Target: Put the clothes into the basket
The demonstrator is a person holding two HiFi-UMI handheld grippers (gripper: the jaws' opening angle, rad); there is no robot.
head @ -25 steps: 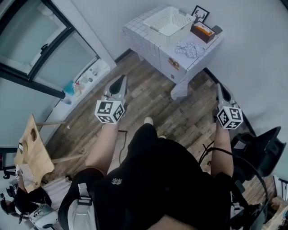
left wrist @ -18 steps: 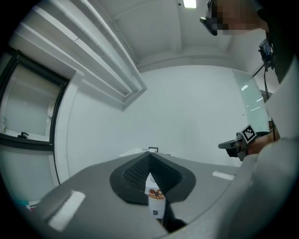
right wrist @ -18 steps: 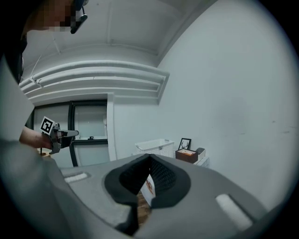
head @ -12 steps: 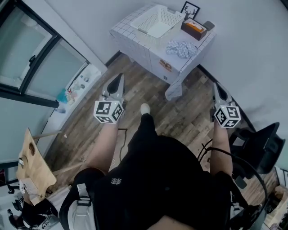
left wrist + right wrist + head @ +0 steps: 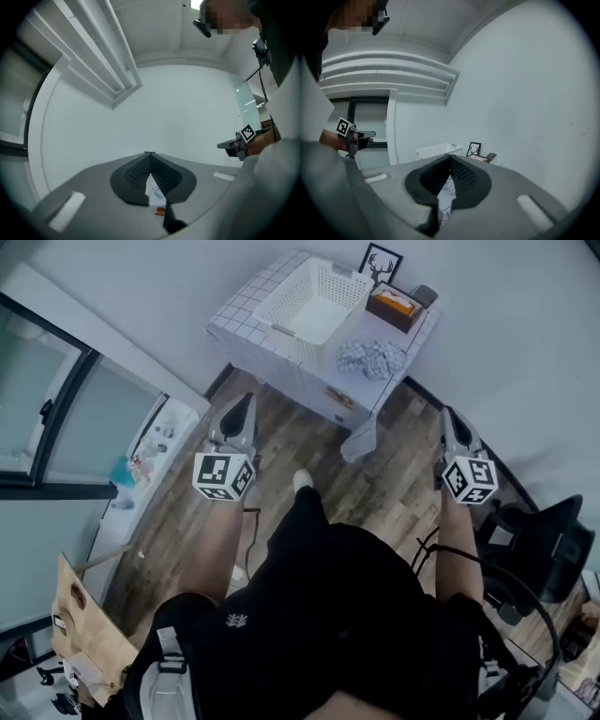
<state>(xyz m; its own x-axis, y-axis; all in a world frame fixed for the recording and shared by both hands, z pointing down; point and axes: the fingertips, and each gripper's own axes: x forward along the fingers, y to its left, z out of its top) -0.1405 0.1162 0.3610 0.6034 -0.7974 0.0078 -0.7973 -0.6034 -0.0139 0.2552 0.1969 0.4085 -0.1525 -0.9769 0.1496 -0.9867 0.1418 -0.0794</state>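
Note:
A white mesh basket (image 5: 314, 301) stands on a white tiled table (image 5: 242, 326) by the far wall. Beside it on the tabletop lies a crumpled blue-and-white patterned garment (image 5: 372, 357). My left gripper (image 5: 241, 412) is held level over the wood floor, short of the table's left front, its jaws shut and holding nothing. My right gripper (image 5: 448, 420) hovers to the right of the table, also shut and holding nothing. In the right gripper view the basket (image 5: 436, 151) shows beyond the closed jaw tips (image 5: 450, 157). The left gripper (image 5: 149, 153) faces a bare white wall.
An orange box (image 5: 394, 304) and a framed picture (image 5: 380, 263) sit at the table's back. Something pale (image 5: 361, 437) hangs at the table's front corner. A glass door (image 5: 56, 418) is at left, a black chair (image 5: 534, 540) at right. A person's legs fill the foreground.
The person has walked towards the table, which now sits lower and nearer in the head view. Both grippers advanced with the person and stayed shut.

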